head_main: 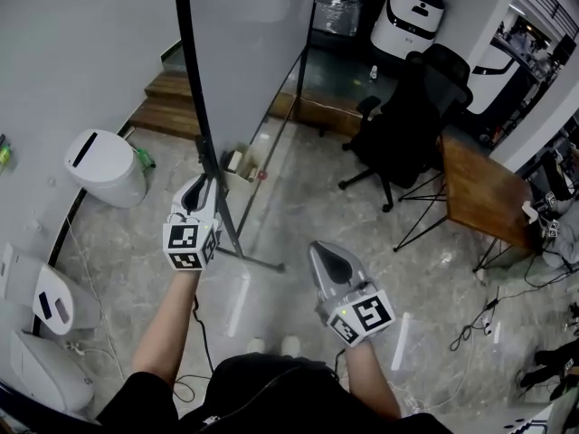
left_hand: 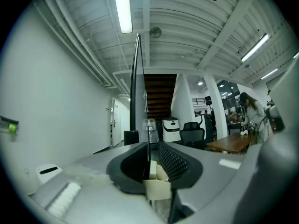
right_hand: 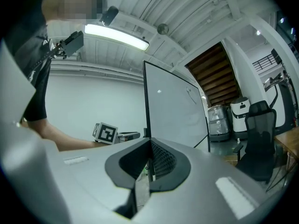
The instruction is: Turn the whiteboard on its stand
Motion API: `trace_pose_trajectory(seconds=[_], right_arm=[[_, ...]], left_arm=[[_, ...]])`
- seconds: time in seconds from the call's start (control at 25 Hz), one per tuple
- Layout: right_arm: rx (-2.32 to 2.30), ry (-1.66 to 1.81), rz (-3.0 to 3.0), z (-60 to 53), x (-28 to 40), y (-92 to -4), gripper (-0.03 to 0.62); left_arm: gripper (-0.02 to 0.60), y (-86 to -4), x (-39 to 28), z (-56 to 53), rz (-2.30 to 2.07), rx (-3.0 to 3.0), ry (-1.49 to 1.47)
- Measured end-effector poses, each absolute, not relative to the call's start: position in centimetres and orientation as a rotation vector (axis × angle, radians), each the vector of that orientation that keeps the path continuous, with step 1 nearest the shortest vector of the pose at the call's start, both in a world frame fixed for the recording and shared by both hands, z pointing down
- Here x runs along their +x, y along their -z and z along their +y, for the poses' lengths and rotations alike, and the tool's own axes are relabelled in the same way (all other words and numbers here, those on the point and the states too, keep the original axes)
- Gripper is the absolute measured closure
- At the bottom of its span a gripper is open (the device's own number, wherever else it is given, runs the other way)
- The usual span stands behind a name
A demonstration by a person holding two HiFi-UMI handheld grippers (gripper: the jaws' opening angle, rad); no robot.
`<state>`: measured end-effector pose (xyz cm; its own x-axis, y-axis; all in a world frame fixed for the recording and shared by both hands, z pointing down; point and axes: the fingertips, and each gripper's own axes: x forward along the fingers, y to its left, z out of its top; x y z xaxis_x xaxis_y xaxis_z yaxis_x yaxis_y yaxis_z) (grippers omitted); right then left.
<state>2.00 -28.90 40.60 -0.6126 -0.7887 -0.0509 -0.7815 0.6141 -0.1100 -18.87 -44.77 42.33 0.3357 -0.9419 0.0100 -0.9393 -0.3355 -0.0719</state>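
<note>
Nearest, the right tongs [head_main: 319, 253] are closed and empty, clear of the whiteboard [head_main: 249, 34], which stands ahead and to their left. Further out, the left tongs [head_main: 201, 193] sit at the board's black near edge. They are narrowly parted, with the edge running up through the gap and not pinched. The board stands upright on its stand [head_main: 237, 239] on the floor. Beyond are an office chair [head_main: 407, 120] and a wooden bench [head_main: 479, 193].

Blk-framed whiteboard [head_main: 249, 52], upright on stand [head_main: 258, 261], nrly edge-on, blank face.
</note>
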Motion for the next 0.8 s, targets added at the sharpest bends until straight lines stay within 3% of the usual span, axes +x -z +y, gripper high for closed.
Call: trace_pose_trajectory(seconds=[0.12, 0.28, 0.4, 0.56, 0.8], right_arm=[[-1.342, 0.112, 2.739, -29.3, 2.7, -40.4, 0.589], [-1.376, 0.116, 2.740, -29.8, 3.5, -40.8, 0.589], [-1.402, 0.126, 2.737, -29.9, 4.0, -41.2, 0.589], [-1.430, 0.140, 2.740, -29.8, 4.4, -41.7, 0.589], [-1.502, 0.155, 2.717, -29.7, 5.9, -42.2, 0.589]], left_arm=[[0.471, -41.8, -20.0, -47.2, 1.809, -2.478, 0.109], [0.340, -41.9, -21.4, -50.3, 1.849, -2.451, 0.154], [0.281, -42.7, -21.8, -52.3, 1.856, -2.476, 0.179], [0.272, -43.8, -21.8, -54.4, 1.848, -2.503, 0.216], [0.305, -44.4, -21.5, -56.0, 1.841, -2.507, 0.238]])
